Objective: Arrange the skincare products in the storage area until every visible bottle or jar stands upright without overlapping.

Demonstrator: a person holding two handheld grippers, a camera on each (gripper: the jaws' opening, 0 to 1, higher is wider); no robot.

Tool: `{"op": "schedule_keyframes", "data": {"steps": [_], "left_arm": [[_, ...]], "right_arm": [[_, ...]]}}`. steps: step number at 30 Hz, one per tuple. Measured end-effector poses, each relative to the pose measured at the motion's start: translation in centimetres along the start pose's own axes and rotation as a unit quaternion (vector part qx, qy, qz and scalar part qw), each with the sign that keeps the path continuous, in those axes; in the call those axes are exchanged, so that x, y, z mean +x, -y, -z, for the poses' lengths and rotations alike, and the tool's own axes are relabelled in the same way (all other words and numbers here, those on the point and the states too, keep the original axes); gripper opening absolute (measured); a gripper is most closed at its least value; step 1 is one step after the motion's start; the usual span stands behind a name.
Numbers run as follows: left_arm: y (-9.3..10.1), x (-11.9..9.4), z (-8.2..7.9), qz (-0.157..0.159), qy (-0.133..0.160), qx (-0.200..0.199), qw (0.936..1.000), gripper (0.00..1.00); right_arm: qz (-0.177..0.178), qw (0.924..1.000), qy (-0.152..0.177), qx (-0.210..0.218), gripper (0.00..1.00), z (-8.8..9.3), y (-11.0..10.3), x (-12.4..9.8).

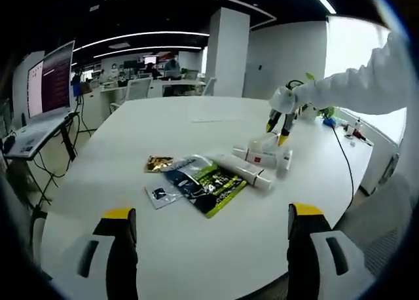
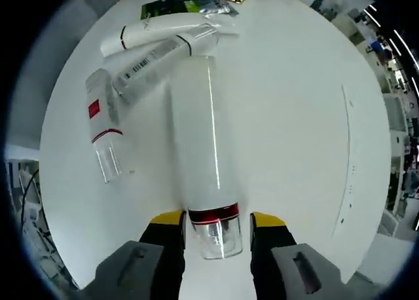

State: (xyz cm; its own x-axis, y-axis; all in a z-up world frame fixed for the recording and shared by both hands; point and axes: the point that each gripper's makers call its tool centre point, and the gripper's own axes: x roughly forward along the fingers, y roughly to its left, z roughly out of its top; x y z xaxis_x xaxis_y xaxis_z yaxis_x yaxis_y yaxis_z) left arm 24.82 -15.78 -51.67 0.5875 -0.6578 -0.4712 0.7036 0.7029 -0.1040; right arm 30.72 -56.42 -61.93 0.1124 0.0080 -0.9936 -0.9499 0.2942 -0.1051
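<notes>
Two hand-held grippers: the right hand-held gripper (image 2: 217,229) is at the pile of skincare things; the left hand-held gripper (image 1: 213,221) waits far back at the near edge of the white table (image 1: 150,116).
Right one's hold: its two yellow-tipped jaws sit on both sides of the shiny cap end of a tall frosted bottle (image 2: 200,136). They look closed on it, just under the red band.
Left one's hold: wide apart, with nothing between the jaws.
Which way the bottle points: its long side runs straight away from the right hand-held gripper, cap end near the jaws, bottom end far off toward the pile.
Standing or lying: I think it is lying flat and needs tipping up onto its bottom, but I cannot tell for sure.
Nearer one: the right, by a lot.
Beside it: a clear bottle with a red label (image 2: 103,126) lies just to the side. Two white tubes (image 2: 157,41) lie crossed at the far end.
What the left gripper view adds: the whole pile (image 1: 258,162) near the far right part of the table, a green packet (image 1: 209,185) and a small gold packet (image 1: 158,163) next to it, a laptop (image 1: 46,90) on a stand, and a white sleeve (image 1: 363,84) reaching in.
What the right gripper view adds: the close grip on the cap.
</notes>
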Motion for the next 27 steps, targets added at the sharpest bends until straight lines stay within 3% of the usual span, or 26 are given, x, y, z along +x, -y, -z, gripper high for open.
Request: {"op": "schedule_keyframes", "data": {"steps": [7, 20, 27], "left_arm": [[-0.1, 0.0, 0.1, -0.001, -0.003, 0.000, 1.0000, 0.90], [-0.2, 0.2, 0.6, 0.001, -0.012, 0.004, 0.9999, 0.89], [-0.4, 0.3, 0.7, -0.001, -0.015, 0.002, 0.9999, 0.89]], "right_arm": [[-0.044, 0.9990, -0.006, 0.005, 0.23, -0.3, -1.0, 0.2], [-0.051, 0.9978, 0.022, 0.037, 0.24, -0.4, -1.4, 0.1], [-0.047, 0.9975, 0.045, 0.027, 0.22, -0.1, -0.9, 0.3]]}}
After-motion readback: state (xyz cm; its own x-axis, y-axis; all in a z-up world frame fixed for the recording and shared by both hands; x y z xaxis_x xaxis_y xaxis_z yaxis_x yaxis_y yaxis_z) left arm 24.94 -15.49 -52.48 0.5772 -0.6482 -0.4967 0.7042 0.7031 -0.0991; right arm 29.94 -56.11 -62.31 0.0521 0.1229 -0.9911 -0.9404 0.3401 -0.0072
